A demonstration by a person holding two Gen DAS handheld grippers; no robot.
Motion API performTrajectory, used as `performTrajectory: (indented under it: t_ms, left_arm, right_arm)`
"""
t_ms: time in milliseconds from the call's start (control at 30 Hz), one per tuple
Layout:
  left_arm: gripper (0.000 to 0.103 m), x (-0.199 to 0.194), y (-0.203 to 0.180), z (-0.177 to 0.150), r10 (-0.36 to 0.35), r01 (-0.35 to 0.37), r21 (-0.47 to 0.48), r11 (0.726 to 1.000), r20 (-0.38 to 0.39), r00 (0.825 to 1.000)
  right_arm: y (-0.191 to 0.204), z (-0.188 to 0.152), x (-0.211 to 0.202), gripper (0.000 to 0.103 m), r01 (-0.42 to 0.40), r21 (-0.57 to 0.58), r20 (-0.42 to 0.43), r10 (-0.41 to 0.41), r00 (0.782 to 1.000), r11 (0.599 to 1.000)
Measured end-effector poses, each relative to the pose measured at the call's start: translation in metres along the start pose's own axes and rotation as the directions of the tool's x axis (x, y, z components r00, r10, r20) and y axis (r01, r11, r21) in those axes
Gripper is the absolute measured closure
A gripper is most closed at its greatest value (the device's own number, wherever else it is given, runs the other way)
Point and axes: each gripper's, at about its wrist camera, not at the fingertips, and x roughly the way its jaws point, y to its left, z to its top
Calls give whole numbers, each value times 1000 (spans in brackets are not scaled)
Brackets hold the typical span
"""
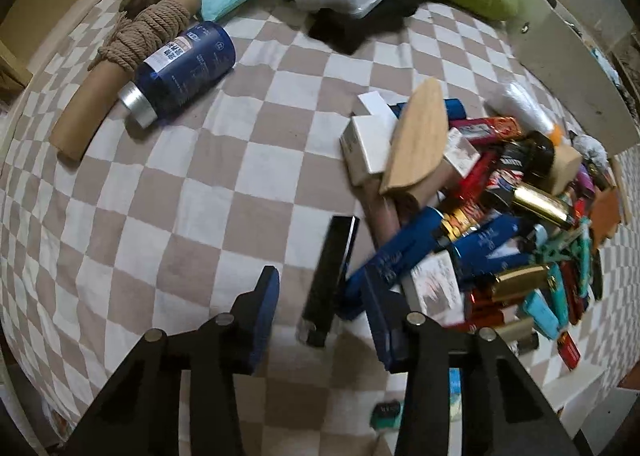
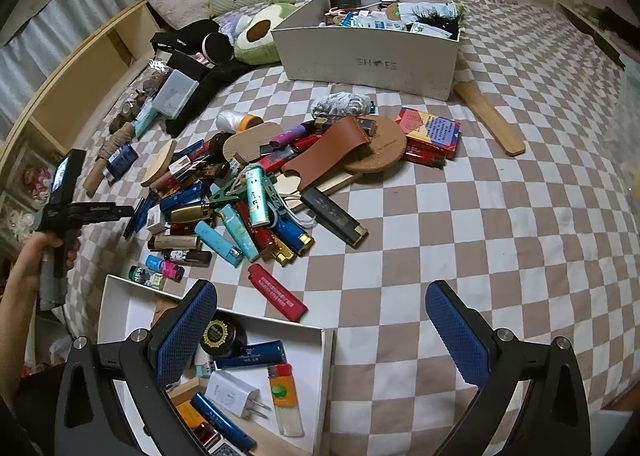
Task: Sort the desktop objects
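Our left gripper [image 1: 320, 308] has its jaws spread around a black bar [image 1: 330, 280], not touching it, at the edge of the pile [image 2: 256, 191] on the checked cloth [image 1: 180, 183]. Our right gripper [image 2: 320, 336] hangs wide open above the white tray [image 2: 320, 368] of sorted lighters [image 2: 286, 400].

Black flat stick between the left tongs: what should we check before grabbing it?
1. Left tongs open on both sides of the black flat stick: ok.
2. Stick sharp enough to judge whether the pads touch it: cannot tell, it is blurred.
3. Stick clear of the pile: not ok, a blue tube seems to lie against it.
4. Right tongs open and empty: ok.
5. White cardboard tray has bare floor left: ok.
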Motion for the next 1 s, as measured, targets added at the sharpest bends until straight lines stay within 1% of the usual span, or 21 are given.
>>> performTrajectory:
  t_ms: [33, 133, 267, 367, 567, 600, 633, 733, 767, 800, 867, 967, 1000]
  left_arm:
    - [61, 2, -1, 1, 3, -3, 2, 1000, -3, 1000]
    - [68, 5, -4, 1, 21, -21, 19, 1000, 1, 1000]
    - [68, 9, -6, 1, 51, -51, 43, 998, 2, 999]
    - [68, 17, -5, -4, 76, -75, 66, 995, -9, 997]
    - [68, 12, -3, -12, 140, -140, 132, 981, 15, 990]
    - [68, 11, 0, -14, 148, -149, 138, 979, 16, 989]
    - [67, 10, 4, -17, 155, -156, 143, 977, 17, 988]
    - [66, 4, 25, -24, 187, -188, 144, 972, 18, 982]
    - [66, 2, 33, -26, 197, -198, 139, 970, 18, 980]
    - [66, 0, 41, -27, 205, -206, 128, 970, 19, 979]
    - [65, -3, 57, -28, 205, -206, 91, 974, 17, 979]
    - [65, -8, 80, -27, 200, -200, 24, 979, 17, 980]
    - [65, -8, 85, -27, 205, -205, 12, 979, 18, 979]
  right_arm:
    - [1, 0, 0, 0, -2, -2, -1, 2, 1000, 1000]
    - [3, 1, 3, 0, -1, -9, -4, 1, 1000, 1000]
    - [0, 7, 12, 0, 14, 6, -14, -14, 1000, 1000]
    - [-11, 13, 24, 0, 24, 55, -36, -22, 999, 998]
    - [-36, 24, 46, 0, -15, 195, -63, 27, 998, 981]
    - [-38, 25, 49, 0, -28, 211, -65, 43, 997, 977]
    - [-42, 27, 53, 0, -61, 234, -67, 78, 995, 970]
    - [-45, 30, 65, 0, -151, 284, -84, 181, 980, 947]
    - [-45, 31, 70, 0, -193, 298, -90, 229, 969, 935]
    - [-42, 33, 78, 0, -245, 310, -107, 290, 951, 919]
    - [-36, 37, 94, 0, -301, 332, -139, 362, 922, 894]
    - [-24, 41, 116, 0, -327, 336, -194, 404, 894, 883]
    - [-23, 42, 123, 0, -322, 338, -207, 403, 891, 885]
